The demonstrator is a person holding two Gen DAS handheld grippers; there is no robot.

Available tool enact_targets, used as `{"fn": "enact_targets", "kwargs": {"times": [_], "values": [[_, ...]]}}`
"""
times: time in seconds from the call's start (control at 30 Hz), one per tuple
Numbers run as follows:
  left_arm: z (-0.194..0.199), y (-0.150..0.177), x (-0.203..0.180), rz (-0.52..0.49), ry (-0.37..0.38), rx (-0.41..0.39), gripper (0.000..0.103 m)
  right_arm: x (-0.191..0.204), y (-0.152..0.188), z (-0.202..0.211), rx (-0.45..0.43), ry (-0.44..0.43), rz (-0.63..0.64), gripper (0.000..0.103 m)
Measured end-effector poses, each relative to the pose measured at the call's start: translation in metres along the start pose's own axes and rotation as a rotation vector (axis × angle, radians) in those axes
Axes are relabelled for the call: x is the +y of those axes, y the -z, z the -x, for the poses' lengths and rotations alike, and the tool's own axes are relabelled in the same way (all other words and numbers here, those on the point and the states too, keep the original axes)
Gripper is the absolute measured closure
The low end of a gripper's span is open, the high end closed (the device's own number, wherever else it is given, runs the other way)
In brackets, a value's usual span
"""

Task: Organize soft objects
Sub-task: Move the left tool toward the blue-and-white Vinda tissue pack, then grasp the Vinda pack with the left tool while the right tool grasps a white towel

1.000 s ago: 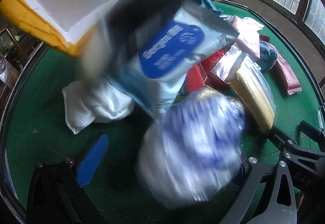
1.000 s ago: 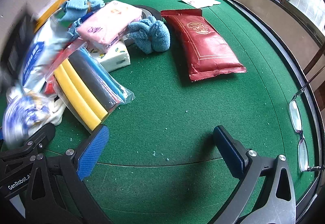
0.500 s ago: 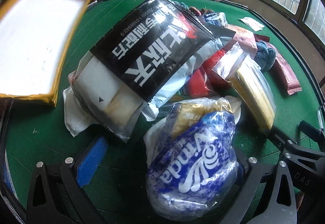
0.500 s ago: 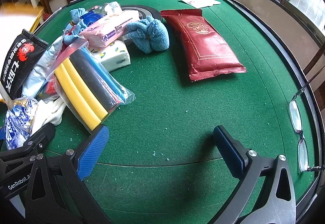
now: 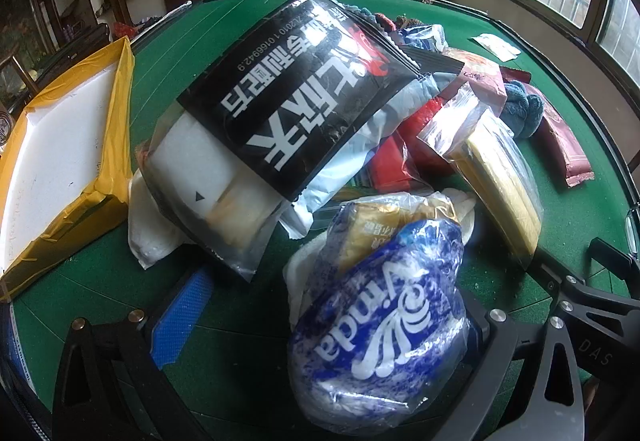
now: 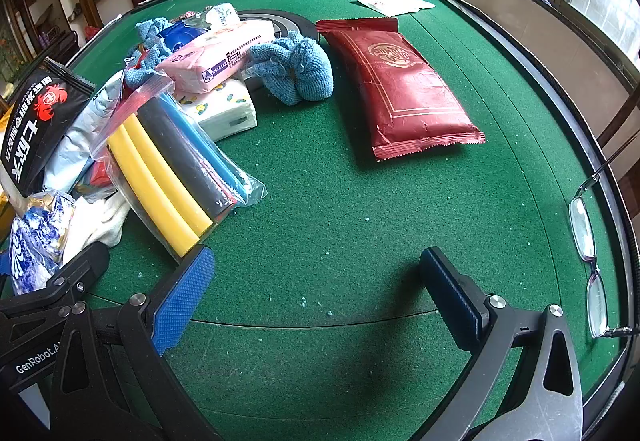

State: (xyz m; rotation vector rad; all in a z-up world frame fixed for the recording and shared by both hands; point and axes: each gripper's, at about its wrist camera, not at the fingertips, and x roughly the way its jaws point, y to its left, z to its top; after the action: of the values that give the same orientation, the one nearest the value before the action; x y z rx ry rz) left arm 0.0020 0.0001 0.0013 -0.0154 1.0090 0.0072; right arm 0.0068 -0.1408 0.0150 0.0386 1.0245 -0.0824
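A heap of soft packs lies on the green felt table (image 6: pixel 360 201). A black snack bag (image 5: pixel 304 97) tops the heap, over a white cloth (image 5: pixel 152 229). Right of it is a clear bag of yellow foam tubes (image 5: pixel 500 185). A blue-and-white tissue pack (image 5: pixel 380 321) lies between the wide-apart fingers of my open left gripper (image 5: pixel 336 293), against the right finger. My right gripper (image 6: pixel 316 265) is open over bare felt with nothing in it. In its view I see the foam-tube bag (image 6: pixel 168 169), a pink tissue pack (image 6: pixel 216 57), a blue knit cloth (image 6: pixel 300 69) and a red pack (image 6: pixel 404 89).
A yellow-taped white foam box (image 5: pixel 60 161) sits on the table at the left. Eyeglasses (image 6: pixel 588 241) lie at the right rim. A white paper (image 6: pixel 392 3) is at the far edge. Small foam crumbs dot the felt.
The foam box, tipped overhead a second ago with packs tumbling from it, has swung left and down onto the table. The black bag has settled on the heap. Neither gripper has moved.
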Motion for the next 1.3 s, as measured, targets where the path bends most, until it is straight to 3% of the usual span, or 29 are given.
{"fn": "enact_targets", "kwargs": {"times": [0.53, 0.67, 0.8, 0.93, 1.07, 1.17, 1.3], "values": [[0.0, 0.0, 0.0, -0.009, 0.002, 0.001, 0.0, 0.0, 0.0, 0.0, 0.0, -0.002, 0.005, 0.0], [0.001, 0.0, 0.005, -0.107, 0.071, 0.052, 0.0, 0.0, -0.003, -0.001, 0.004, -0.062, 0.096, 0.0], [0.014, 0.014, 0.024, -0.169, 0.115, 0.049, 0.001, -0.005, -0.001, 0.0, 0.01, -0.14, 0.208, 0.0], [0.029, 0.032, 0.043, -0.175, 0.238, 0.03, 0.001, -0.016, 0.002, 0.009, 0.025, -0.221, 0.224, 0.0], [0.04, 0.037, 0.049, -0.151, 0.288, 0.003, 0.001, -0.009, 0.001, 0.035, -0.056, -0.262, 0.28, 0.0], [0.053, 0.037, 0.051, -0.145, 0.324, -0.037, 0.001, 0.009, 0.003, 0.053, -0.141, -0.227, 0.357, 0.001], [0.058, 0.038, 0.037, -0.216, 0.276, -0.048, 0.005, 0.023, 0.004, 0.069, -0.221, -0.217, 0.405, 0.001]]}}
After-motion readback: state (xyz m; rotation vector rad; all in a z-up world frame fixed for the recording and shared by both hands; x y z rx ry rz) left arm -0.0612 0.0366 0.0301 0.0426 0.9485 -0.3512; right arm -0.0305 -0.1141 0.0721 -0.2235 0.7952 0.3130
